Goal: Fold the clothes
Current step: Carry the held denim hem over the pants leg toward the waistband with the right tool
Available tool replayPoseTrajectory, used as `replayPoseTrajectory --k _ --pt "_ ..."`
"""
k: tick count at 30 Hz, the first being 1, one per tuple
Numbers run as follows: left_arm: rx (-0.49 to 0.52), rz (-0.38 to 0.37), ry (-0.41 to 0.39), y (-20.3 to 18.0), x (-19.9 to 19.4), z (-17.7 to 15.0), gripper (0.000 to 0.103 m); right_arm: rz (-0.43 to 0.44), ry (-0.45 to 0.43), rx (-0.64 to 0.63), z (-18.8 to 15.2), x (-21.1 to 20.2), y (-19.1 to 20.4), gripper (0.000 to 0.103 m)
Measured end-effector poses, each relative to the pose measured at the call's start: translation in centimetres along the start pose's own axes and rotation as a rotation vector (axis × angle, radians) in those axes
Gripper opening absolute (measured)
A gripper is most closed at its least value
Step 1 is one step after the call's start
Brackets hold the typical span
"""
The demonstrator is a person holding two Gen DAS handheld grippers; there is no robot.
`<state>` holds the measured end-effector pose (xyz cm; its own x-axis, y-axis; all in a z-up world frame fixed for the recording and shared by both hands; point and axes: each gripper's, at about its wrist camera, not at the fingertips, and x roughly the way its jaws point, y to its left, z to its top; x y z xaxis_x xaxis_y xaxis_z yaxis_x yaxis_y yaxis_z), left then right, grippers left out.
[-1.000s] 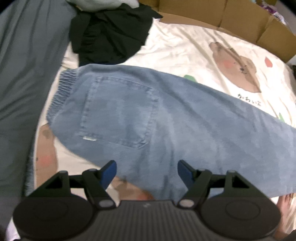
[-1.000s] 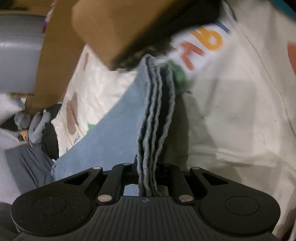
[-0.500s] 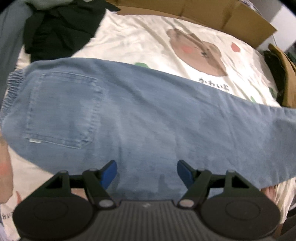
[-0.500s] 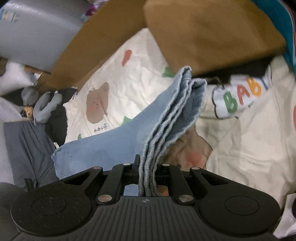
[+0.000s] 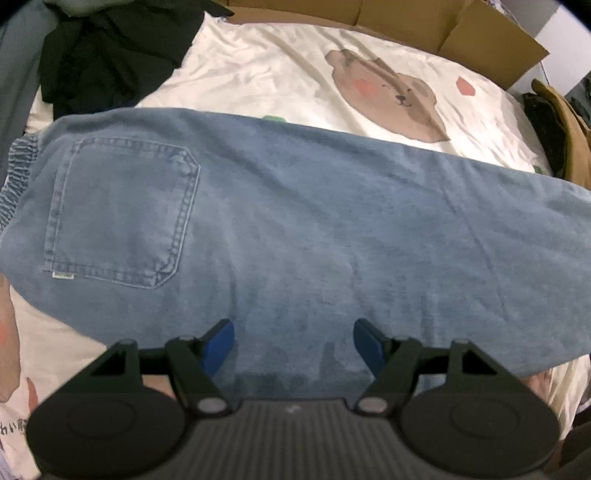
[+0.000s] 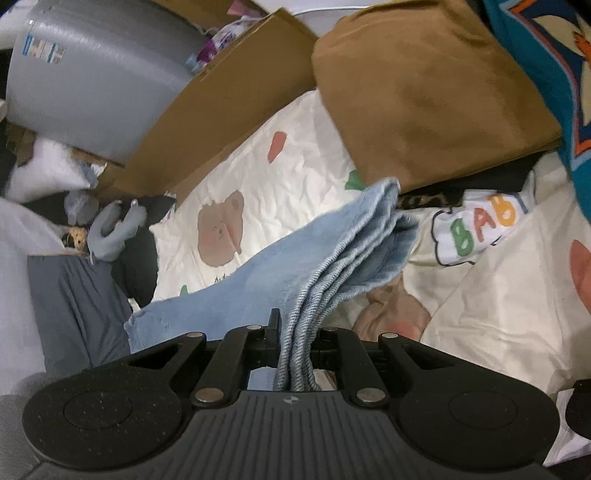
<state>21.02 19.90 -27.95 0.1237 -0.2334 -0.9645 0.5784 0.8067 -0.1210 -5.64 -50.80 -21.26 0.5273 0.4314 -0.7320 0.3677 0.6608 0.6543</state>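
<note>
The left tongs are pointing steeply down over the jeans, their blue pads standing wide apart with nothing between them, hovering at the near edge of the denim. The right tongs are angling downward and are clamped tight on the bunched hem end of the jeans, which is hanging lifted above the bed sheet. The rest of the jeans is lying flat across the bear-print bed sheet, back pocket facing up at the left. A black garment is lying heaped at the sheet's far left corner. Cardboard is lining the far edge. A folded brown garment is sitting just beyond the lifted hem, close by it.
</note>
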Motion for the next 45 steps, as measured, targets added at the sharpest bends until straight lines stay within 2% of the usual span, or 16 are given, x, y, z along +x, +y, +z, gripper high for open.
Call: replayPoseTrajectory --k 4,11,13,15,22,27,32,40,45 --pt "0.018 -0.014 -0.001 -1.0 -0.4 0.4 0.074 -0.012 -0.042 0.013 0.8 -1.2 -0.8 0.008" --pt "0.066 -0.093 0.006 -3.5 0.2 1.3 0.074 -0.021 -0.087 0.019 2.7 -4.5 -1.6 0.008" --pt "0.085 -0.121 0.008 -4.3 0.6 1.5 0.073 -0.029 -0.085 -0.004 3.2 -5.3 -0.6 0.008" --pt "0.105 -0.147 0.01 -5.0 1.2 1.9 0.066 -0.033 -0.078 -0.03 3.5 -5.9 0.7 0.008" --pt "0.179 -0.271 0.024 -7.9 2.9 1.5 0.062 -0.025 -0.028 -0.126 5.1 -6.3 6.8 0.008" --pt "0.199 -0.357 0.067 -10.0 5.0 1.0 0.04 -0.015 0.023 -0.161 6.2 -5.7 10.6 0.008" --pt "0.227 -0.417 0.111 -11.9 6.9 0.3 0.038 -0.016 0.064 -0.187 6.6 -5.0 13.8 0.008" --pt "0.241 -0.454 0.179 -14.2 11.0 0.2 0.032 -0.016 0.1 -0.25 6.6 -3.3 17.6 0.009" --pt "0.212 -0.483 0.169 -15.3 12.6 1.7 0.032 0.006 0.137 -0.285 6.3 -2.2 18.5 0.008"
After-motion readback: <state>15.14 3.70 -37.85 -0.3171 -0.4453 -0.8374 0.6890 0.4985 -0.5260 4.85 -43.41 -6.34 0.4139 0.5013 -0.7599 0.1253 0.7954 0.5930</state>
